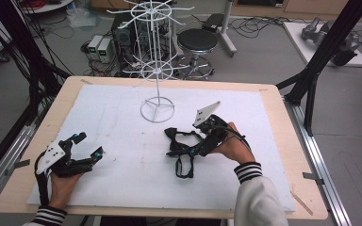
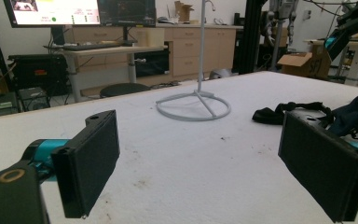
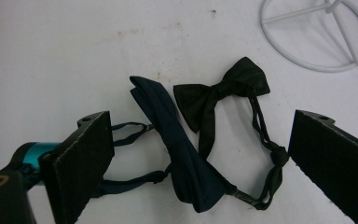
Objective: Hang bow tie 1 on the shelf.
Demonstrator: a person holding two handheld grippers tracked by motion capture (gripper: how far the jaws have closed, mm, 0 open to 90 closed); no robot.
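Observation:
Two bow ties lie side by side on the white board (image 1: 122, 179): a navy one (image 3: 177, 144) with its strap looped to the left, and a black one (image 3: 214, 95) whose strap curls to the right. My right gripper (image 3: 200, 119) hovers just above them, open, its jaws straddling both ties without touching either. From above, the right gripper (image 1: 188, 147) sits over the ties (image 1: 172, 135) near the middle of the board. My left gripper (image 1: 88, 144) rests open and holds nothing at the board's left, with the black tie (image 2: 265, 114) far ahead of its pads (image 2: 91, 158).
A white wire display stand (image 1: 158, 70) rises from a ring base (image 1: 158, 117) at the back centre of the board, just beyond the ties; its ring (image 3: 307, 66) is close to the right gripper. The wooden table edge (image 1: 283, 108) frames the board. Stool, cables and equipment stand on the floor behind.

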